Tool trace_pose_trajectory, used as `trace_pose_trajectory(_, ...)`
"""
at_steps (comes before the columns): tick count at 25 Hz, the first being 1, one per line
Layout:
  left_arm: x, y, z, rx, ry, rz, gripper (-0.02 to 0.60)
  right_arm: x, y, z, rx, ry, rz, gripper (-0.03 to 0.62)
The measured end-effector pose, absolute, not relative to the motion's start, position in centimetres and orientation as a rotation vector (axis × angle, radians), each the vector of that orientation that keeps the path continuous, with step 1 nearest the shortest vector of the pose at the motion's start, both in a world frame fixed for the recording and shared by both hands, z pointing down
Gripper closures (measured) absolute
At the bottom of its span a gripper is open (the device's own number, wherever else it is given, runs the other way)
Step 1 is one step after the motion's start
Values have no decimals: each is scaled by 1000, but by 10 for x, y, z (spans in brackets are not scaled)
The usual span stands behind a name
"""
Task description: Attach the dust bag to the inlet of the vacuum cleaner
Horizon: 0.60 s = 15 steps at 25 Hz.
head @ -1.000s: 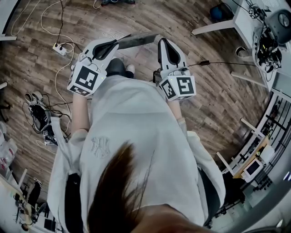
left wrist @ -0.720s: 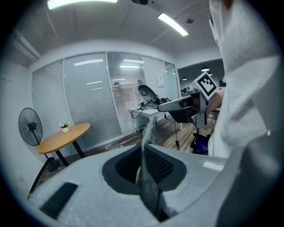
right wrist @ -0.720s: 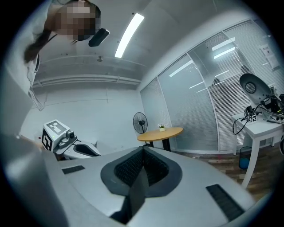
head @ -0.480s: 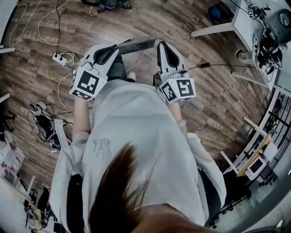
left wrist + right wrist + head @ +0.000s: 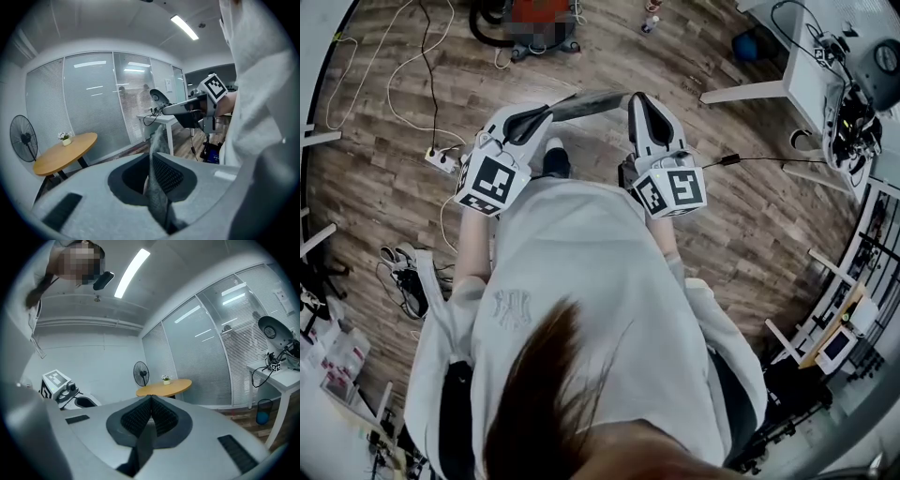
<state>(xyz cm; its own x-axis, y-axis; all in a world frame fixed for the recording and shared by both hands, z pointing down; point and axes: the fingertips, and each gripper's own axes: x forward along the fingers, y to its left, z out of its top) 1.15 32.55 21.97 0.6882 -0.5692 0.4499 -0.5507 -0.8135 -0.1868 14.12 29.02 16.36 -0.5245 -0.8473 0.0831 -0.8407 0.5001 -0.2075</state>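
Fingers (image 5: 166,174) are pressed shut on the dust bag (image 5: 586,101) on both sides, with the left gripper (image 5: 539,114) pinching one end and the right gripper (image 5: 636,98) the other. Around it I can see a power strip (image 5: 441,161) and loose cables (image 5: 403,56) on the wooden floor (image 5: 750,216), plus a white tabletop (image 5: 797,33) with gear off right. What looks like the vacuum cleaner (image 5: 492,33) sits well ahead. The person's white shirt (image 5: 572,281) blocks most of the lower head view. The bag hangs out front above the floor, long axis running straight across between the grippers. It's thin, flat and grey.
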Motion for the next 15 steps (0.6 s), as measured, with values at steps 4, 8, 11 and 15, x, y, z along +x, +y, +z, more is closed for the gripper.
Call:
trace_pose_trajectory(4, -19, 292, 222, -2845, 951, -777, 543, 114, 263, 162, -1517, 2693, -331, 591)
trace_pose_trajectory(8, -44, 270, 221, -2839, 970, -767, 543, 92, 248, 164, -1518, 2712, -333, 591)
trace_pose_trajectory(11, -59, 258, 220, -2833, 996, -765, 543, 82, 239, 165, -1537, 2714, -348, 591)
trace_pose_trajectory(15, -71, 245, 218, -2830, 1039, -754, 543, 75, 225, 161, -1524, 2752, -322, 591)
